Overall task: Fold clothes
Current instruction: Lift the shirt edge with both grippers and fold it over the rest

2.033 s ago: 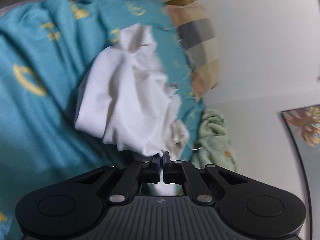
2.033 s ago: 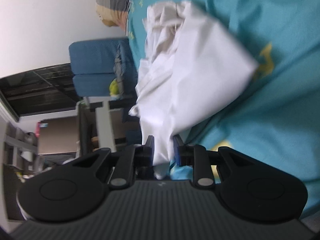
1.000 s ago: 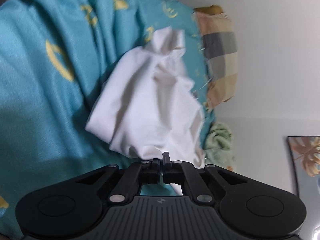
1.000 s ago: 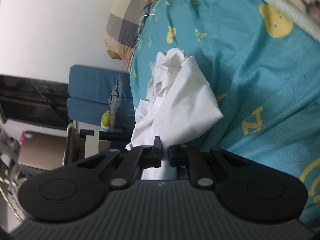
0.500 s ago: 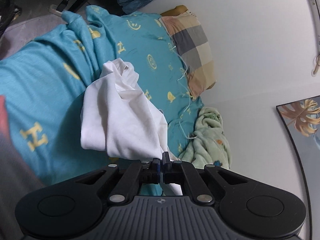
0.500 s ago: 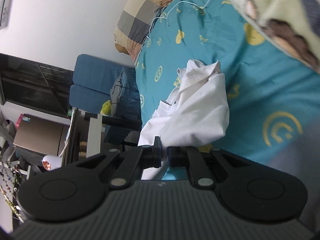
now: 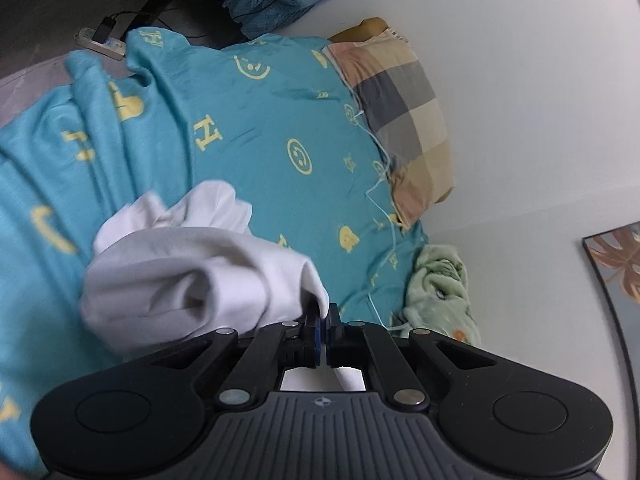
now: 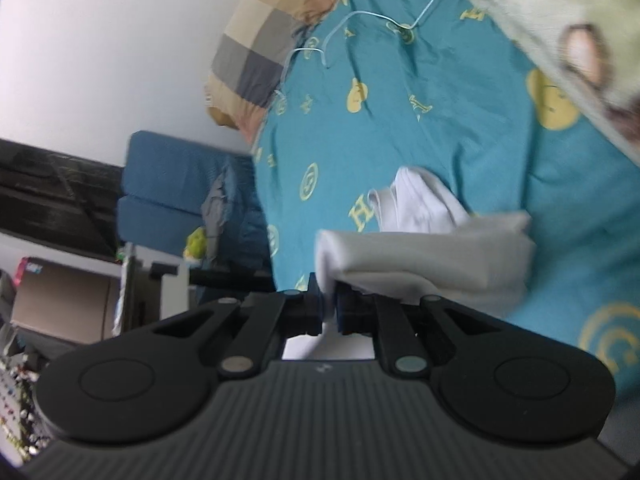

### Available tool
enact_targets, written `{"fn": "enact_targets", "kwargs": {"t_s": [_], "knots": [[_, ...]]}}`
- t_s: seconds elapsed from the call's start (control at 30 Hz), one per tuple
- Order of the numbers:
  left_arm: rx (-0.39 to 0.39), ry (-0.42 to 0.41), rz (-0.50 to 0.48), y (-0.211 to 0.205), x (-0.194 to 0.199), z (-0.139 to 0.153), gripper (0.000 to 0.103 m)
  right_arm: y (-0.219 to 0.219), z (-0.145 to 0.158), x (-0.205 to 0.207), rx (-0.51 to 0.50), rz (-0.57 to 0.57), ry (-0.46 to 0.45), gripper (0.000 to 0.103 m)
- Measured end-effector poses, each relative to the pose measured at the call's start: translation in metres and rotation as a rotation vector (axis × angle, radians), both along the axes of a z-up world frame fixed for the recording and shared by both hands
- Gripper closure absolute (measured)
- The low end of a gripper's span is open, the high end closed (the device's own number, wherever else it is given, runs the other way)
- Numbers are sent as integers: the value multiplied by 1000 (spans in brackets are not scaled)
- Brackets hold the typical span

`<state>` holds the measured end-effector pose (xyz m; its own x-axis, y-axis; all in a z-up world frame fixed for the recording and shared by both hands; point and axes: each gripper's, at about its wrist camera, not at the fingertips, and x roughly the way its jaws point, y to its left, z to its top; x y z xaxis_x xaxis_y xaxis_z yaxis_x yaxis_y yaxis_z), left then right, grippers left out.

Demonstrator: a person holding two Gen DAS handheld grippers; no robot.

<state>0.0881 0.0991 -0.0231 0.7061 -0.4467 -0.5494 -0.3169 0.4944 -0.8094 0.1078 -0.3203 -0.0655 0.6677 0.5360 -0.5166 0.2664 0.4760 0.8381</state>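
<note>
A white garment (image 7: pixel 192 276) hangs bunched between my two grippers above a teal bedsheet (image 7: pixel 248 128) printed with yellow letters and smileys. My left gripper (image 7: pixel 323 320) is shut on one edge of the garment, which spreads to the left of the fingers. My right gripper (image 8: pixel 329 304) is shut on another edge of the same garment (image 8: pixel 432 256), which stretches to the right as a folded band. The cloth is motion-blurred in both views.
A checked pillow (image 7: pixel 404 108) lies at the head of the bed by the white wall. A green blanket (image 7: pixel 440 292) is bunched beside it, also in the right wrist view (image 8: pixel 552 20). A blue sofa (image 8: pixel 176 184) and a desk stand beside the bed.
Both grippers have lifted and pulled apart with the garment. It has gone from a hanging bunch to a band stretched sideways, higher above the bed.
</note>
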Motion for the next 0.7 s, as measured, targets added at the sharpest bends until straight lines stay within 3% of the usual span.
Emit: {"fn": "enact_targets", "kwargs": {"t_s": [0.23, 0.37, 0.5, 0.6, 0.67, 0.7], "knots": [[90, 68, -51, 2, 125, -64, 100, 11, -60, 100, -59, 33, 81, 93], [124, 100, -80, 1, 160, -101, 100, 15, -95, 137, -73, 63, 116, 93], [165, 113, -111, 0, 167, -114, 98, 16, -109, 147, -69, 103, 107, 91], [230, 78, -139, -3, 163, -103, 86, 20, -101, 144, -100, 161, 26, 88], [302, 28, -172, -9, 157, -91, 66, 25, -89, 138, -144, 201, -49, 77], [348, 4, -192, -13, 153, -84, 62, 28, -82, 135, -165, 221, -89, 65]]}}
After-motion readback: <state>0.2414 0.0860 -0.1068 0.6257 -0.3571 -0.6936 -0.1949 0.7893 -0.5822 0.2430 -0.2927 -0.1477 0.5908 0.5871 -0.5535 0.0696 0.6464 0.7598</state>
